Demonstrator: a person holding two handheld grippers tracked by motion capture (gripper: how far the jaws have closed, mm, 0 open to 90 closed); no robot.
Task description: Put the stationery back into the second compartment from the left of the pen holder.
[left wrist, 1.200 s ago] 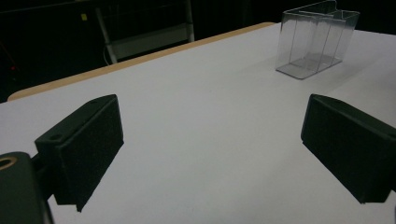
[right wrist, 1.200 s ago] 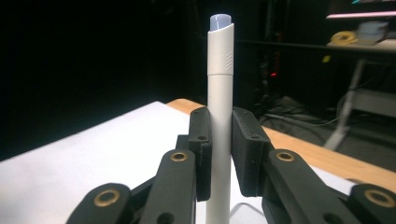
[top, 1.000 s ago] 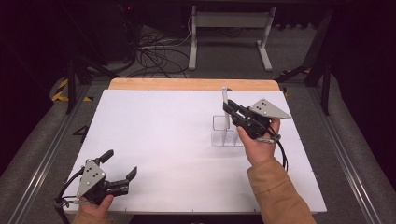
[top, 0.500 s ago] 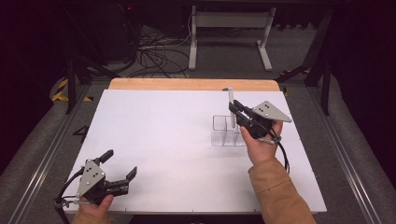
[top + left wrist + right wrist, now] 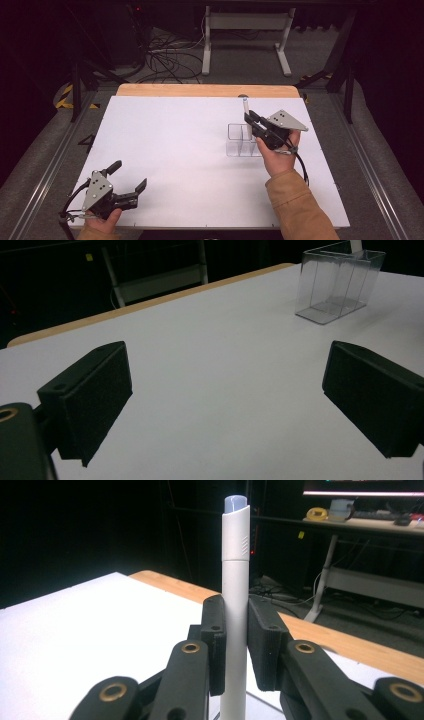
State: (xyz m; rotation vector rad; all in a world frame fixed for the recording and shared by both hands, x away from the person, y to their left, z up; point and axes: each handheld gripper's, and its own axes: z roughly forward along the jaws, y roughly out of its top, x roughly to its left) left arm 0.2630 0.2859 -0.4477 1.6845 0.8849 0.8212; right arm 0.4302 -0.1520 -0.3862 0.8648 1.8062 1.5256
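A white table [image 5: 190,150] with a wooden strip along its far edge is seen from above, with a dark floor, cables and a metal stand beyond it.

At the near left corner of the table, the left gripper [image 5: 131,186] is held low by a hand [image 5: 102,219] that enters from the bottom edge. Its jaws are spread wide apart and nothing is held between them. In the left gripper view, the two black pads [image 5: 90,400] are seen at either side with bare white tabletop between them, and a clear plastic holder [image 5: 340,282] is seen far off at the upper right.

On the right half of the table, the right gripper [image 5: 252,122] is held by a hand [image 5: 275,157] in a tan sleeve [image 5: 297,207]. A white pen [image 5: 245,107] is clamped between its jaws. The pen is held upright, just above and beside the clear plastic holder [image 5: 240,140], which is divided into compartments and stands on the table. Whether the lower tip of the pen is inside a compartment cannot be told.

In the right gripper view, the white pen [image 5: 235,590] is seen standing vertically, pressed on both sides by the black pads [image 5: 215,640]. Its cap, with a pale blue-grey end, is raised well above the jaws, and its lower end is cut off by the bottom edge.
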